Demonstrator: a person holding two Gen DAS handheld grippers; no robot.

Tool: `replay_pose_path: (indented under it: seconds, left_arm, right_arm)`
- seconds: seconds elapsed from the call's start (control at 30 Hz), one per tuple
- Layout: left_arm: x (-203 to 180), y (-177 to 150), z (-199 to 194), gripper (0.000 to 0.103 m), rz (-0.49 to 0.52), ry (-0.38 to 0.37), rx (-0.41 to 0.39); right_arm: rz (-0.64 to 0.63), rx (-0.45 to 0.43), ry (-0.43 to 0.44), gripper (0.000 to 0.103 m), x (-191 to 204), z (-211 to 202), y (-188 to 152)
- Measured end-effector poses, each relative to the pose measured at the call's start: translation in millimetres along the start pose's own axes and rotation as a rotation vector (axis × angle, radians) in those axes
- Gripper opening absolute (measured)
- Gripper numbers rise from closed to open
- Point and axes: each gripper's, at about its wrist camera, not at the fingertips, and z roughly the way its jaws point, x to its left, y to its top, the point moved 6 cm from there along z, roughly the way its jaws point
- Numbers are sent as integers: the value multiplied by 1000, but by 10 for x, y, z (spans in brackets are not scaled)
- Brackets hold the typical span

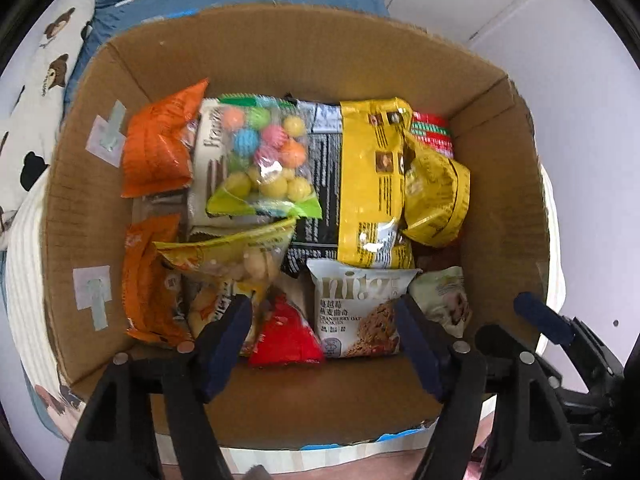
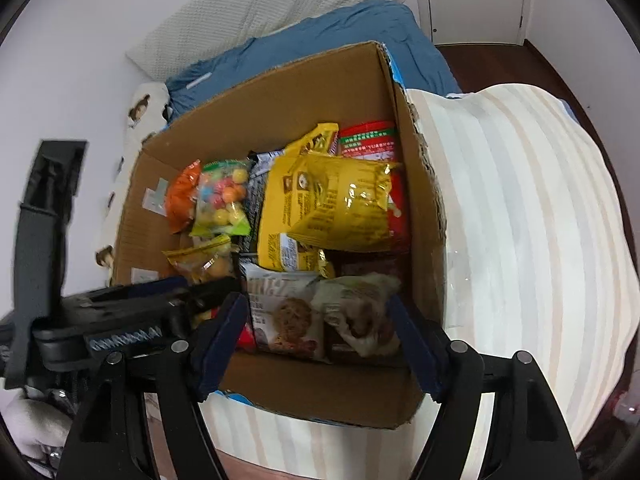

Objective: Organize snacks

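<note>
One cardboard box (image 1: 280, 52) sits on a bed with a striped cover (image 2: 520, 220), and the snacks lie piled inside it. Counting what shows: two orange packets, one at the far left (image 1: 158, 144) and one nearer the camera (image 1: 150, 280); one clear bag of coloured candy balls (image 1: 266, 156); two yellow bags, a long flat one (image 1: 368, 184) and a crumpled one (image 1: 436, 200) just beside it; one black-and-white packet (image 1: 320, 184) under them; one clear yellow-edged bag of round puffs (image 1: 236, 256); one white cookie packet (image 1: 356, 308); one red packet (image 1: 286, 336); one pale green packet (image 1: 444, 296); and one red-and-green pack (image 1: 434, 132) in the far right corner. More may lie hidden underneath.

The left gripper (image 1: 324, 340) hangs over the near side of the box, its two fingers apart with nothing clamped; the red and cookie packets show between them but lie below, untouched. The right gripper (image 2: 316, 336) is likewise spread and empty above the cookie and pale green packets.

One blue blanket (image 2: 320, 36) and one bear-print pillow (image 1: 44, 80) lie beyond the box.
</note>
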Motion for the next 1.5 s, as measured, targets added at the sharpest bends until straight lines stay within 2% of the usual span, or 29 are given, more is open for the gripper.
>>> replay_pose_path:
  seconds: [0.1,0.17,0.3,0.33,0.37,0.4,0.47,0.67,0.8,1.1,1.5]
  left_arm:
    - [22,8,-87,72,9,30,-32]
    - [40,-7,-171,72,13,48,-51]
    - [92,-72,-352,73,21,80,-90]
    - [106,-113,-419,76,25,97,-104]
    - [115,-143,-461,92,31,110,-113]
    - [113,-157,-496,97,38,118,-125]
    - [125,-217,-598,97,49,147,-152]
    - [193,-387,-804,97,34,145,-199]
    - [231,-564,-1059,97,11,146,-269]
    - [141,-1225,-1716,97,17,189,-469]
    - [71,-2149,-2191,97,8,205,-609]
  right_arm:
    - [-20,4,-28,79,28,-1,8]
    - [-27,1,-47,95,45,-27,9]
    - [-30,-4,-67,95,62,-128,-3]
    - [-35,-8,-77,95,69,-156,-11]
    - [-37,-11,-85,95,71,-183,-19]
    - [-36,-14,-92,95,72,-212,-31]
    - [-34,-19,-94,96,81,-272,-55]
    - [-43,-51,-111,96,129,-477,-150]
    - [-72,-91,-114,96,219,-710,-278]
    - [-135,-245,-111,96,470,-1404,-790]
    - [-194,-427,-115,96,626,-2312,-1680]
